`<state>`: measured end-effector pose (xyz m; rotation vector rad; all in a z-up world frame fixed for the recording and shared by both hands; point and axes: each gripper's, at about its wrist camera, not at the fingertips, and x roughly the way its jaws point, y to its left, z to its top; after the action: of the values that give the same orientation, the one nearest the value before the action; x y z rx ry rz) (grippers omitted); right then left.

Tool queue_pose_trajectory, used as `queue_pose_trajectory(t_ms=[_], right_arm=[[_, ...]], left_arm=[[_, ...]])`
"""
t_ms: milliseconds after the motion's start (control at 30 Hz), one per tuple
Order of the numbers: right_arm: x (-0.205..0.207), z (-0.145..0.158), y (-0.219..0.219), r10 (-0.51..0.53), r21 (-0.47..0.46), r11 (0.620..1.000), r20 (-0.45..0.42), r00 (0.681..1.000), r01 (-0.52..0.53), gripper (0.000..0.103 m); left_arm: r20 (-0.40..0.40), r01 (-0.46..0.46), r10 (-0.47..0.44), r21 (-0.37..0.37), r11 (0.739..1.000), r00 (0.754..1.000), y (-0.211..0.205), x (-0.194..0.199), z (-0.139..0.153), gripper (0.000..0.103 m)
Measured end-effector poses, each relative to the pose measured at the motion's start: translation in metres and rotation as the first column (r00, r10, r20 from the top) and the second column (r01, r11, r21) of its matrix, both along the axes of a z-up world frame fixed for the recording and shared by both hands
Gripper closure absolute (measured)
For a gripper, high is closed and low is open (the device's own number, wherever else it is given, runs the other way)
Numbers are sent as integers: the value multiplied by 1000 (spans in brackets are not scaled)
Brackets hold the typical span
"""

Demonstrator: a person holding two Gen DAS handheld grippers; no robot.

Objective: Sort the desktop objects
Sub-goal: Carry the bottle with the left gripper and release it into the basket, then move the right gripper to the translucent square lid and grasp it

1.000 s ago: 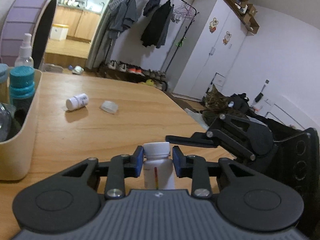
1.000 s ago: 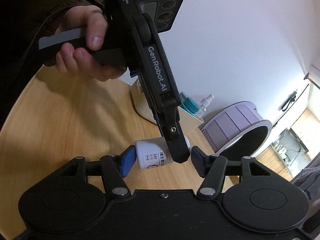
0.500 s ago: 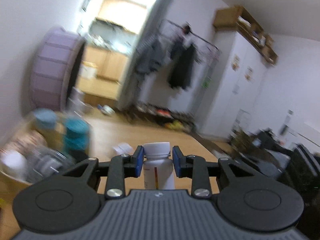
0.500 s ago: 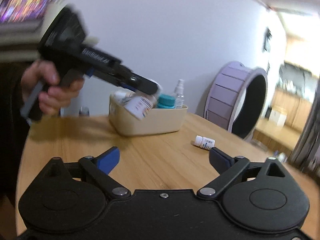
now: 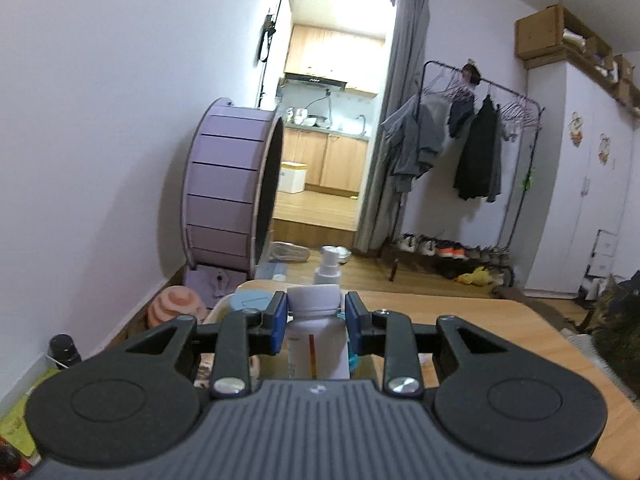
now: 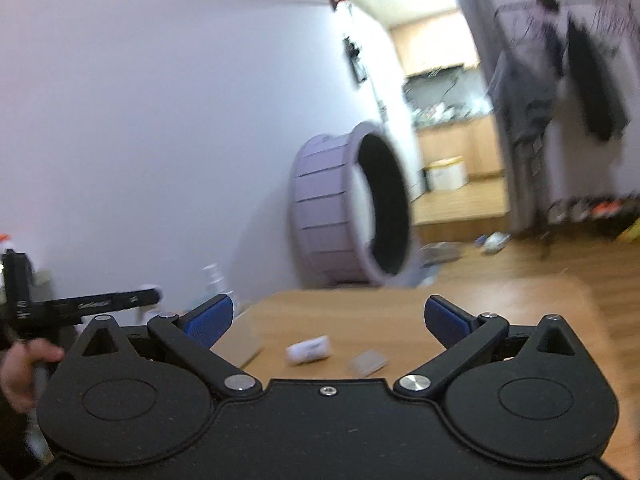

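1. The left gripper [image 5: 313, 320] clamps the white pill bottle [image 5: 316, 344] upright, directly above the cream bin [image 5: 224, 304] at the surface's [image 5: 480, 320] edge.
2. The right gripper [image 6: 328, 320], jaws wide and empty, faces a small bottle [image 6: 308, 349] lying crosswise ahead.

The left gripper [image 5: 313, 320] is matt black plastic with blue rubbery pads [image 5: 279, 321] and shiny metal rivets [image 5: 224, 385]. The bottle [image 5: 316, 344] looks smooth white plastic with a paper label. The counter [image 6: 360, 316] is pale, satin wood.
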<state>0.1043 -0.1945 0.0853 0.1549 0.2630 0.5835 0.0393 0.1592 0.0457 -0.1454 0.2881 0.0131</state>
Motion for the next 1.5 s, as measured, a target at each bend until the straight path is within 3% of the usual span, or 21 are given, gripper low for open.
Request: queue_pose_trajectory(t_ms=[167,367,400,533,600,767,900,1200,1400,1500], right_arm=[[-7,15,2,-17,-94,995,75,997,24,0],[-24,31,18,68,-194,980,109,992,-46,0],[-27,31,19,73,-195,980,110,991,-51,0],[-31,27,25,77,-156,985,36,996,-70,0],[-31,20,29,72,-145,987,9,997,-70,0],[-21,3,39,56,-149,987,-34,998,-60,0],[-5,-7,47,58,-168,983,-60,996,-68,0],[32,-32,67,54,-268,960,-112,992,-82,1],[76,-49,81,63,-339,933,-174,983,-120,28],[96,-59,88,57,-375,918,-199,978,-130,34]], left_arm=[[-26,-33,33,19,999,999,7,9,-2,73],[-32,-52,53,27,998,998,13,15,-6,72],[-28,-51,51,23,998,998,14,15,-6,68],[-27,-62,63,28,998,998,15,12,-6,53],[-23,-66,66,17,998,998,16,6,-5,53],[-17,-7,6,-52,999,1000,10,-21,-2,50],[-21,63,-64,-65,996,998,-8,-45,-6,49],[-28,230,-235,-116,966,972,-38,-63,-21,49],[-41,290,-296,-105,951,954,-51,-58,-28,49],[-45,306,-313,-109,946,949,-55,-58,-31,49]])
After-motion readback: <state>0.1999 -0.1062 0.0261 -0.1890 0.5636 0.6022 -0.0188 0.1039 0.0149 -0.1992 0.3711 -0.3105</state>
